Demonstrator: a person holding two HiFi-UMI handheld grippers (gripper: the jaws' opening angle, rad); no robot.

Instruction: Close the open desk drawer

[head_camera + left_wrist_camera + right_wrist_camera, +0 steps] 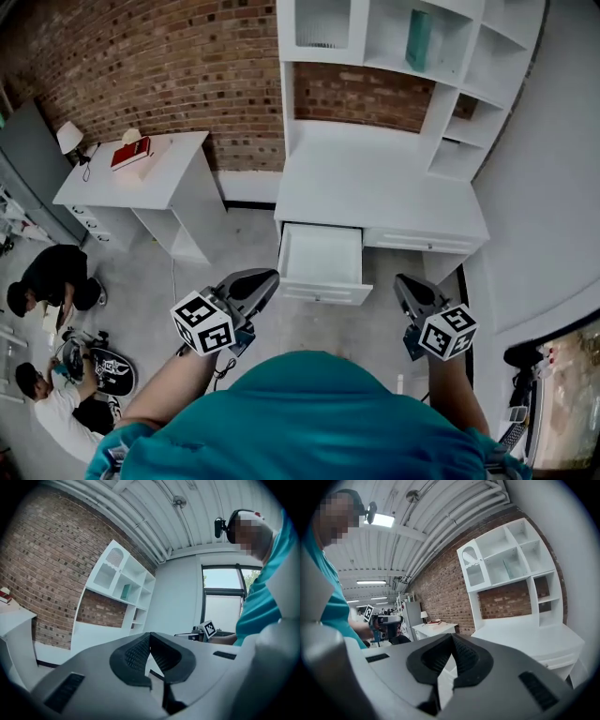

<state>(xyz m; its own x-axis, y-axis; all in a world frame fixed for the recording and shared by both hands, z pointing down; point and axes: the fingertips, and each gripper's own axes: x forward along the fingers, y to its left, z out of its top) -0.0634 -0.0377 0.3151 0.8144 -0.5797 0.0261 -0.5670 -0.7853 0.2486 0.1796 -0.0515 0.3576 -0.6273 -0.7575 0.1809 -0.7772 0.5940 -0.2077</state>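
Side counter (159,183) at far left carries a red book (129,153). Left tool (262,279): jaws pressed together, nothing between them, near the drawer's left front corner. Its own view alone shows a window (225,597). Drawer (322,262) stands pulled out of the white counter (375,187), seen open in the head view only. Right tool (405,284): jaws together, empty, apart from the drawer.

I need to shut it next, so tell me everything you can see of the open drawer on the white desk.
The drawer is white, seemingly painted wood: a shallow box pulled well out from under the left part of the white desk top. Its inside looks bare, and its front panel faces the person. Nothing touches it; the left gripper and right gripper are both held clear of it.
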